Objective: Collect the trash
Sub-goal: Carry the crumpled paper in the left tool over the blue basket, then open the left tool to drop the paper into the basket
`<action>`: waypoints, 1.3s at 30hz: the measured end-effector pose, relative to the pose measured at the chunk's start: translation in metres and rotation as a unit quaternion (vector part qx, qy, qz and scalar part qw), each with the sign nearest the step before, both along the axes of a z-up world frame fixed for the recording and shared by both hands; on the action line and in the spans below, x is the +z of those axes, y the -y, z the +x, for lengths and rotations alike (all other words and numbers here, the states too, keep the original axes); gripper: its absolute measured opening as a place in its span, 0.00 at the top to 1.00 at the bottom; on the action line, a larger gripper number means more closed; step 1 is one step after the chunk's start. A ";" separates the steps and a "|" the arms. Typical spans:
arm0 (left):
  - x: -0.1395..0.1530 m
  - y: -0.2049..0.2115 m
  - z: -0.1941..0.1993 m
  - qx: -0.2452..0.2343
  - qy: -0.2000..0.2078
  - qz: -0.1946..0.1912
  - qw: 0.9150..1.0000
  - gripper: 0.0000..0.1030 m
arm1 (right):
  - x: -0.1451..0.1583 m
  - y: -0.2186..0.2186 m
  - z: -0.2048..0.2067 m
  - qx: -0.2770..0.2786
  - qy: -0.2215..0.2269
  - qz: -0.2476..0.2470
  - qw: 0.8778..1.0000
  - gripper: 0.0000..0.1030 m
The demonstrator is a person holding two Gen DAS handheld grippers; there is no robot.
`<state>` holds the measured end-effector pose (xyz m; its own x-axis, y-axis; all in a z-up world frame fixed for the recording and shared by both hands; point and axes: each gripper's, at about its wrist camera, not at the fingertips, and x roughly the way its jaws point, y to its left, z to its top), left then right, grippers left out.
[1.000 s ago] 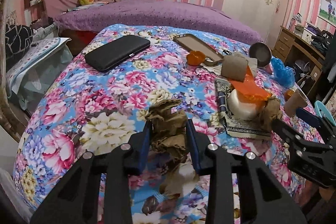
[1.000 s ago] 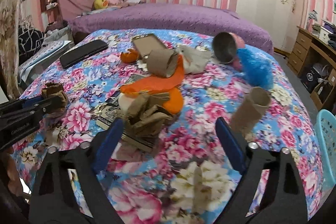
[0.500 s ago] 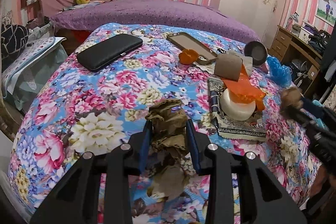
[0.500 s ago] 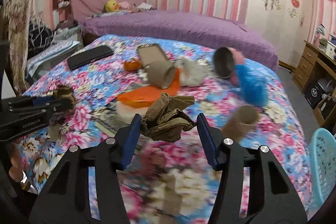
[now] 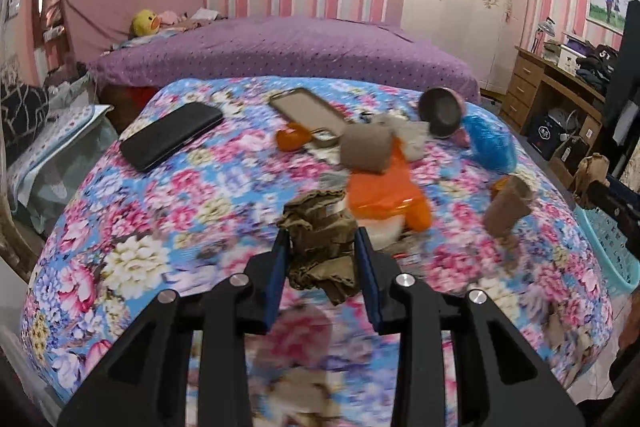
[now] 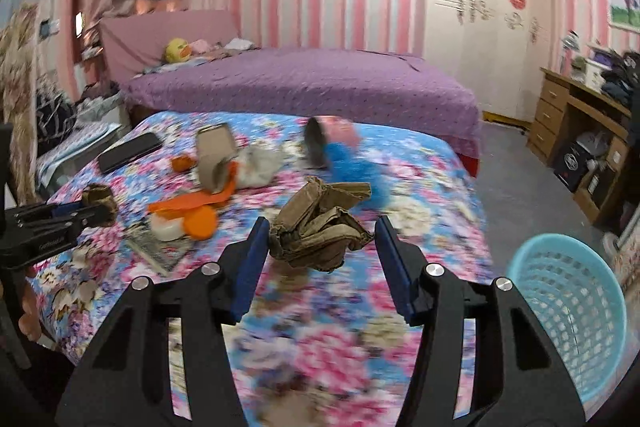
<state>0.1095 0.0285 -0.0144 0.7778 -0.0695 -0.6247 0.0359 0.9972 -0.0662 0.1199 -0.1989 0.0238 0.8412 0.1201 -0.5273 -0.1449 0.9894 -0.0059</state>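
Wad in my left jaws: a crumpled brown cardboard wad (image 5: 320, 239) sits squeezed between my left gripper's (image 5: 323, 269) blue pads, which press on both its sides; it hangs above the flowered bedspread (image 5: 132, 227).
Wad in my right jaws: a second, wider brown crumpled wad (image 6: 318, 227) is pinched between my right gripper's (image 6: 320, 259) blue pads, clear of the cover below.
My left jaws: clamped narrow on the wad.
My right jaws: closed on the wider wad, wider apart than my left pair.
Each gripper seen from the other: my left one shows at the left edge of the right view with its wad at the tip; my right one shows at the far right of the left view, likewise loaded.
Basket: a light blue plastic basket (image 6: 568, 311) stands on the floor beside the bed, low right in the right view, mouth towards me.
Left on the bed: a cardboard tube (image 5: 508, 205) near the right edge, a second tube (image 5: 366, 149) resting on orange plastic (image 5: 384, 193), a blue crumpled bag (image 5: 490, 141), a small orange piece (image 5: 294, 139).
Other things on the bed: a black case (image 5: 172, 135), a flat brown tray (image 5: 308, 115), a round metal bowl (image 5: 440, 111) on its side.
Beyond: a purple bed (image 5: 280, 59) and a wooden desk (image 5: 560, 95).
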 end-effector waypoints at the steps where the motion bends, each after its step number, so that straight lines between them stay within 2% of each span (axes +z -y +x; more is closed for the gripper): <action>1: 0.001 0.007 0.000 0.000 0.000 0.000 1.000 0.67 | 0.001 0.009 0.000 -0.007 -0.002 -0.001 1.000 0.47; 6: 0.003 0.051 0.002 -0.014 -0.002 -0.005 1.000 0.67 | 0.008 0.061 0.001 -0.041 -0.008 -0.001 0.999 0.47; 10: 0.016 0.090 -0.001 -0.038 0.016 0.002 0.999 0.67 | 0.009 0.101 0.002 -0.062 -0.023 -0.025 0.997 0.47; 13: 0.025 0.118 0.000 -0.057 0.021 0.003 0.998 0.67 | 0.003 0.130 -0.001 -0.080 -0.035 -0.038 0.995 0.47; 19: 0.031 0.173 0.003 -0.092 0.022 0.003 0.996 0.67 | -0.017 0.184 -0.016 -0.114 -0.057 -0.027 0.992 0.47; 22: 0.027 0.204 0.005 -0.113 0.016 0.005 0.993 0.67 | -0.020 0.206 -0.023 -0.125 -0.057 -0.008 0.990 0.47; 26: 0.013 0.248 0.014 -0.139 0.010 0.019 0.990 0.67 | -0.022 0.233 -0.030 -0.136 -0.059 -0.017 0.989 0.47; 32: -0.006 0.295 0.033 -0.160 -0.009 0.004 0.987 0.67 | -0.025 0.276 -0.038 -0.158 -0.056 0.002 0.986 0.47; 35: -0.013 0.323 0.038 -0.181 -0.019 -0.002 0.983 0.67 | -0.028 0.292 -0.041 -0.162 -0.056 0.002 0.985 0.47; 39: -0.020 0.357 0.037 -0.214 -0.011 0.007 0.977 0.67 | -0.035 0.313 -0.048 -0.178 -0.059 0.005 0.982 0.47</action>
